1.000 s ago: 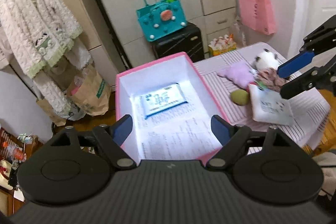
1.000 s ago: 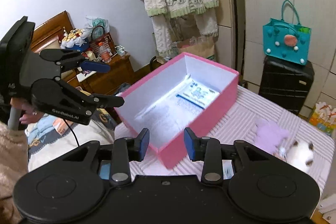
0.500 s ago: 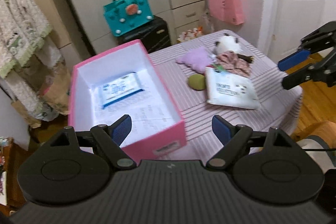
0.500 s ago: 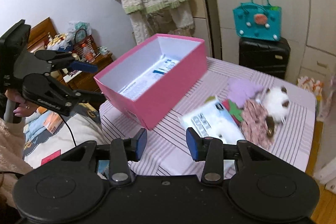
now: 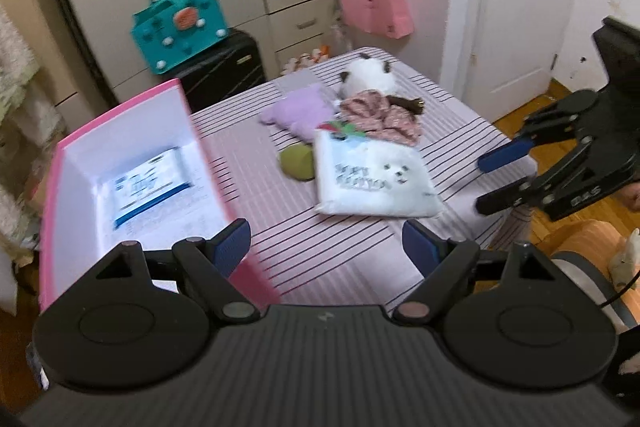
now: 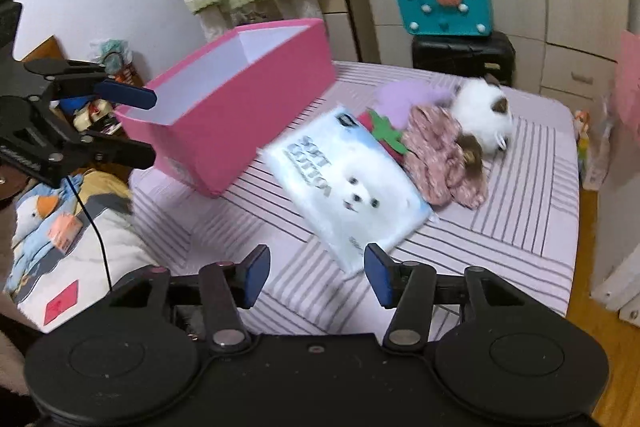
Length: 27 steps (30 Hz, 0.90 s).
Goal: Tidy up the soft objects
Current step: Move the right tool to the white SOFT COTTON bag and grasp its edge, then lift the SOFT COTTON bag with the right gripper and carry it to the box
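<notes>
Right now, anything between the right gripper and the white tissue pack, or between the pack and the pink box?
Nothing visible. The right gripper, empty, jaws just opening, faces the tissue pack's near corner over bare striped cloth. The pink box is beside the pack, with only its wall to clear.

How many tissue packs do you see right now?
2. One pack lies in the pink box. The other pack lies on the striped table beside the box, overlapping the pile of soft toys. More could be hidden under that pile.
</notes>
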Motion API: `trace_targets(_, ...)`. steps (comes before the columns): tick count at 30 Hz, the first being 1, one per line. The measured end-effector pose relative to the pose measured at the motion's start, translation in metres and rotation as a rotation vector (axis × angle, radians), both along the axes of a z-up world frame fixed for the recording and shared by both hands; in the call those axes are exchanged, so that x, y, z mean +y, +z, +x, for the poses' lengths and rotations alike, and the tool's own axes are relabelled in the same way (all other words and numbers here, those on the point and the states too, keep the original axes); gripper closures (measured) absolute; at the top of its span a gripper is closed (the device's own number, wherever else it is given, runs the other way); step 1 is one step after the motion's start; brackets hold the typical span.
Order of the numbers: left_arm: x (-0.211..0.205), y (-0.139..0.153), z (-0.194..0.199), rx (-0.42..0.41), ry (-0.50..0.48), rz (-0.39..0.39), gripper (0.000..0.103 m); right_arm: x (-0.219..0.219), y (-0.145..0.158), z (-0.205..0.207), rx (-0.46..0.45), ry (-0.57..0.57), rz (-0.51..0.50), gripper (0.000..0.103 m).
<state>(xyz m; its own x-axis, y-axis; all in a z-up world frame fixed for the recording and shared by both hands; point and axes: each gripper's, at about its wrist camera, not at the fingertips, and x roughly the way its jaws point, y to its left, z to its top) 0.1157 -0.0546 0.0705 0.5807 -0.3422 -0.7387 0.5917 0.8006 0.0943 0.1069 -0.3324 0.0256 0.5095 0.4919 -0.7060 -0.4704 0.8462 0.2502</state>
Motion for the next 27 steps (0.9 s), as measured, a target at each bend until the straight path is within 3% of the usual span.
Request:
trace_targets(3,-0.017,-0.013,0.010,0.002,-0.015,0.009,0.026,-0.005,-0.017,0.006,0.018,-0.023,0.023,0.042)
trace_targets(6,-0.033,-0.027,0.022,0.007,-0.031,0.023,0.037,-0.009,-0.029,0.011,0.022,-0.045,0.049,0.038)
trace_targets(11,-0.047,-0.039,0.045,0.043,-0.020,-0.012,0.045,-0.010,-0.041,0.022,-0.011,-0.056,0.071,0.031)
trace_targets(15,-0.055,-0.049,0.064,0.045,0.010,-0.008,0.045,-0.013,-0.050,0.029,-0.026,-0.073,0.104,0.031)
trace_targets(21,-0.063,-0.068,0.095,0.134,0.053,-0.006,0.045,-0.021,-0.065,0.042,0.040,-0.083,0.174,0.031)
trace_targets(25,-0.064,-0.077,0.104,0.194,0.069,-0.024,0.052,-0.022,-0.069,0.045,0.052,-0.069,0.195,0.032)
trace_targets(27,-0.063,-0.078,0.106,0.212,0.067,-0.046,0.058,-0.022,-0.070,0.045,0.058,-0.066,0.208,0.037)
